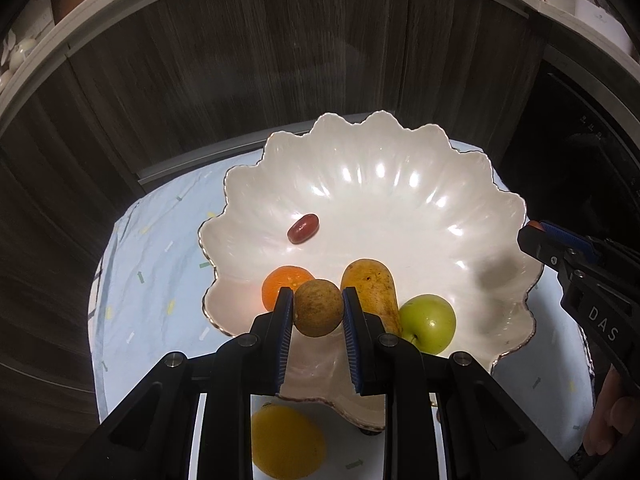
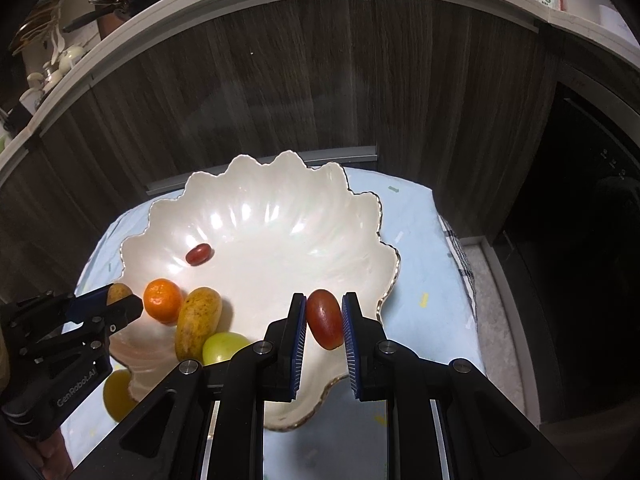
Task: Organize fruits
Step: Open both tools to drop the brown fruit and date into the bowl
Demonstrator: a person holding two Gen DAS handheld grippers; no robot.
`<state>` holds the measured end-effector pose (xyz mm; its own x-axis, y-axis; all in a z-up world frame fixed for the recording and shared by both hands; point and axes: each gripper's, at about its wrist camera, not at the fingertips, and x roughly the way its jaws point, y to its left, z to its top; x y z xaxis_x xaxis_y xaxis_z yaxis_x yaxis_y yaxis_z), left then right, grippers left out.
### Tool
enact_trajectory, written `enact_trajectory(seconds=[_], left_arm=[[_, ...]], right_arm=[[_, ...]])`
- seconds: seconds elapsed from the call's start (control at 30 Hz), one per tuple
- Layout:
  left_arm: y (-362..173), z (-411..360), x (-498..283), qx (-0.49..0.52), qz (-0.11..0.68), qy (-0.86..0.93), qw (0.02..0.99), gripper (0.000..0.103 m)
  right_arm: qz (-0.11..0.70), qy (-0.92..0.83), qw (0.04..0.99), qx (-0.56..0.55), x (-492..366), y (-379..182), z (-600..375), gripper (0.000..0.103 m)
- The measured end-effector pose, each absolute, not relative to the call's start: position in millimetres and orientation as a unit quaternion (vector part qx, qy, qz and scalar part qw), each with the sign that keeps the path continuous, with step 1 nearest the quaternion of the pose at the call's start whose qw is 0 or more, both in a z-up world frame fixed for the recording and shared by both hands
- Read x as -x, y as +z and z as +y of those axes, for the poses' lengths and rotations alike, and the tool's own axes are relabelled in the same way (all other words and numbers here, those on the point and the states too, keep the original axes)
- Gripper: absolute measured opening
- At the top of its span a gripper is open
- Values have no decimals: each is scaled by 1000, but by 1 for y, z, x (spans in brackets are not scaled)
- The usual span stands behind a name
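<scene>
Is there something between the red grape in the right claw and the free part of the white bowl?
Nothing visible. The right claw holds the red grape above the white bowl; the bare bowl floor lies just beyond it.

I view from both wrist cameras, angled down, close above the near rim of the scalloped white ceramic bowl [image 1: 372, 184] [image 2: 256, 196]; both share it.

We're looking at a table wearing a pale blue cloth [image 2: 416, 248], and a white scalloped bowl [image 1: 400, 184] is sitting right on it, with a yellow fruit [image 1: 286, 440] lying beside the bowl's near rim.
</scene>
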<state>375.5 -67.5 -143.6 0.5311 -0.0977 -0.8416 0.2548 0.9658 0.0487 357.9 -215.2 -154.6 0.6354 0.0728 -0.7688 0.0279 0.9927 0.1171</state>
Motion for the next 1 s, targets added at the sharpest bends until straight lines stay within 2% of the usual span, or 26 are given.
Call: enact_trajectory(seconds=[0.27,0.33,0.43,0.5,0.57,0.73,1.0], left_arm=[[-149,-69,-380,-86,482,-102,866,27],[-149,-69,-380,-84,482,-103,866,44],[-149,-69,-379,-89,479,-98,868,47],[-150,-68,-379,-91,481,-95,867,48],[-150,-67,-378,-90,480,-92,868,51],[-145,-65,-375,-91,474,-84,872,61],[-134,-62,-369,-92,464,-76,878,70]], right_arm=[[441,18,896,-60,-366,-163,-215,20],[438,14,897,-57,-365,-163,-214,20],[438,9,897,-54,-365,-162,-214,21],[436,4,898,-53,-364,-161,-215,30],[432,-1,901,-50,-363,-159,-215,44],[423,-8,905,-47,-359,-154,-215,61],[417,-11,908,-43,-352,-146,-214,65]])
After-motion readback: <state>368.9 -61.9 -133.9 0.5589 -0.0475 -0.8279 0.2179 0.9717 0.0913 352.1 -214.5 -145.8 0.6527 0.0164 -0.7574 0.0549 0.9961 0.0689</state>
